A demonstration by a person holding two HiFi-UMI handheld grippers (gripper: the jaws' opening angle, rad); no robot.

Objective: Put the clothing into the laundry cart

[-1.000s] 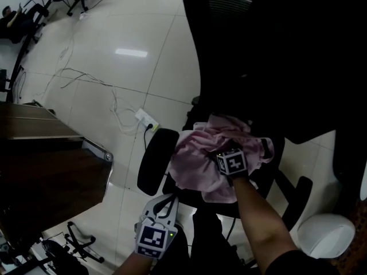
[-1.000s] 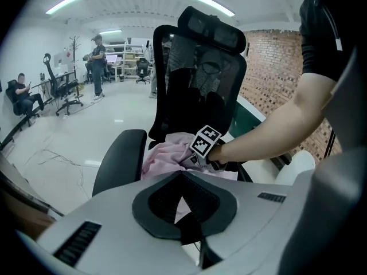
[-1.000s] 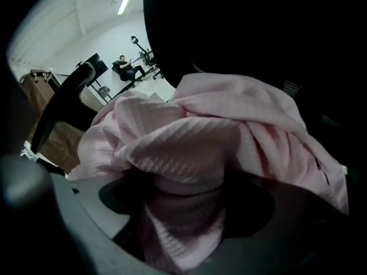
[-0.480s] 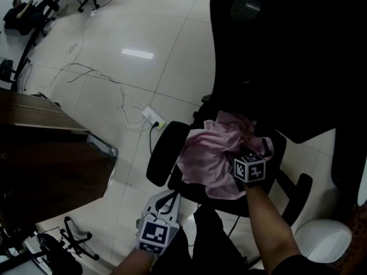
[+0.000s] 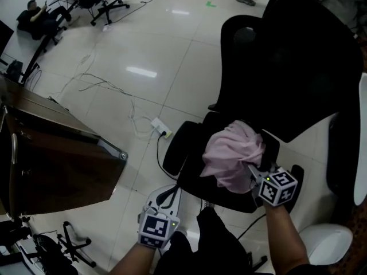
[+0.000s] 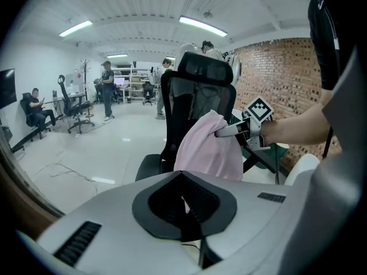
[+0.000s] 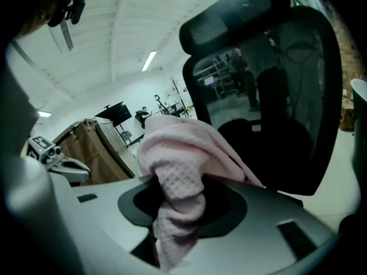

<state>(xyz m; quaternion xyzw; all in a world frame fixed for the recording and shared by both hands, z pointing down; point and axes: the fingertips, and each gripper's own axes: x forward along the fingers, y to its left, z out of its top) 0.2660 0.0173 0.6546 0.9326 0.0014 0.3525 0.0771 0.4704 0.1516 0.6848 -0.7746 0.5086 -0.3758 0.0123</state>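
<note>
A pink garment [image 5: 234, 154] hangs bunched above the seat of a black office chair [image 5: 229, 188]. My right gripper [image 5: 254, 175] is shut on it, the jaws having just closed on the cloth. In the right gripper view the quilted pink cloth [image 7: 176, 199] is pinched between the jaws and drapes over them. The left gripper view shows the garment [image 6: 209, 150] dangling from the right gripper [image 6: 228, 132]. My left gripper [image 5: 167, 195] sits low at the front left, apart from the garment, jaws together with nothing in them. The brown laundry cart [image 5: 51, 153] stands at the left.
The chair's tall black backrest [image 5: 292, 62] rises behind the garment. A power strip [image 5: 160, 127] and loose cables [image 5: 97, 85] lie on the tiled floor. A white rounded object [image 5: 325, 242] sits at the bottom right. People sit at desks far off [image 5: 35, 19].
The right gripper has risen, lifting the pink garment off the chair seat, where it lay spread; it now hangs bunched. The left gripper has come up a little.
</note>
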